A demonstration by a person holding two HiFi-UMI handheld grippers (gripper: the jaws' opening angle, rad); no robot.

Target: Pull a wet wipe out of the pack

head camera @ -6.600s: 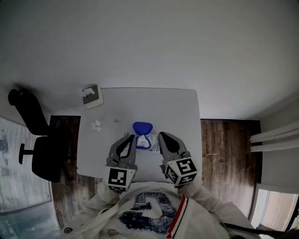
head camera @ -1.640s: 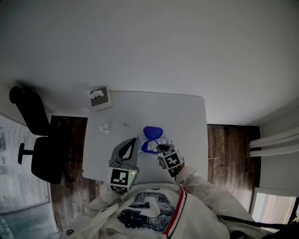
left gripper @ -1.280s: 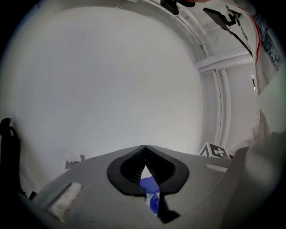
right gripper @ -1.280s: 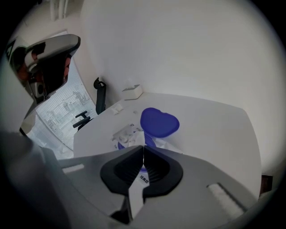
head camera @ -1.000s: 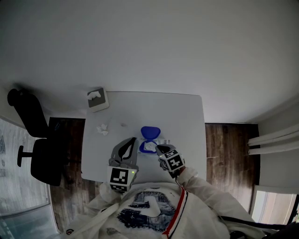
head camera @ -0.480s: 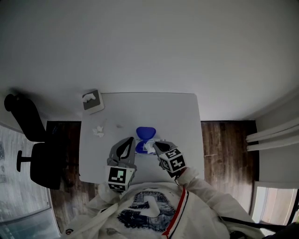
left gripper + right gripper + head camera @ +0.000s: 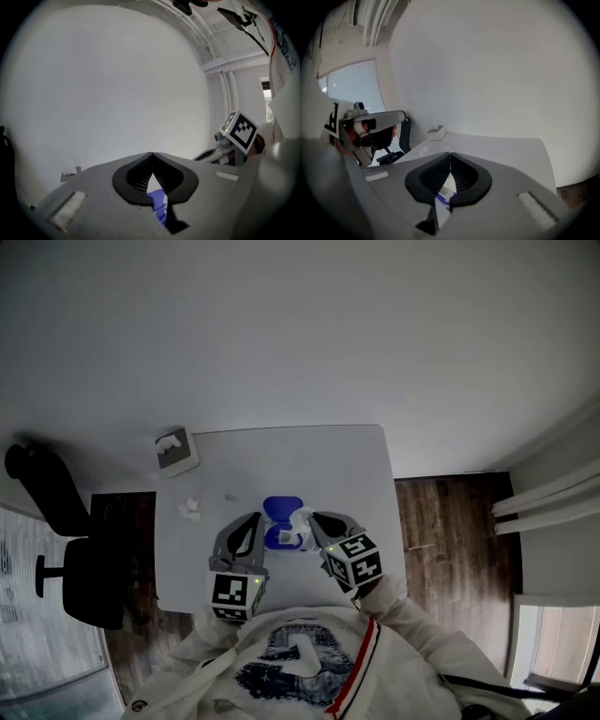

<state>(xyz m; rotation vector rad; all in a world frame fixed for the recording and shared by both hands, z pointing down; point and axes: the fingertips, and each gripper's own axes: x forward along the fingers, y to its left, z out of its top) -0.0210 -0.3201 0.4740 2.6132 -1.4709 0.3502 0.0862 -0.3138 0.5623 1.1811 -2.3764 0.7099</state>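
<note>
The wipe pack, its blue lid flipped open, lies on the white table in front of me. My right gripper is shut above the pack's right side, with a white wet wipe pinched at its tips. In the right gripper view the closed jaws hold the wet wipe, which hangs under them. My left gripper sits at the pack's left edge. Its jaws meet at the tips, and the blue pack shows below them. Whether they pinch the pack I cannot tell.
A grey tissue box stands at the table's far left corner, with a crumpled white scrap nearer. A black office chair is on the wooden floor to the left. Pale curtains hang at the right.
My right gripper has lifted up and back from the pack opening, and the white wipe has come up with it. The left gripper has stayed by the pack.
</note>
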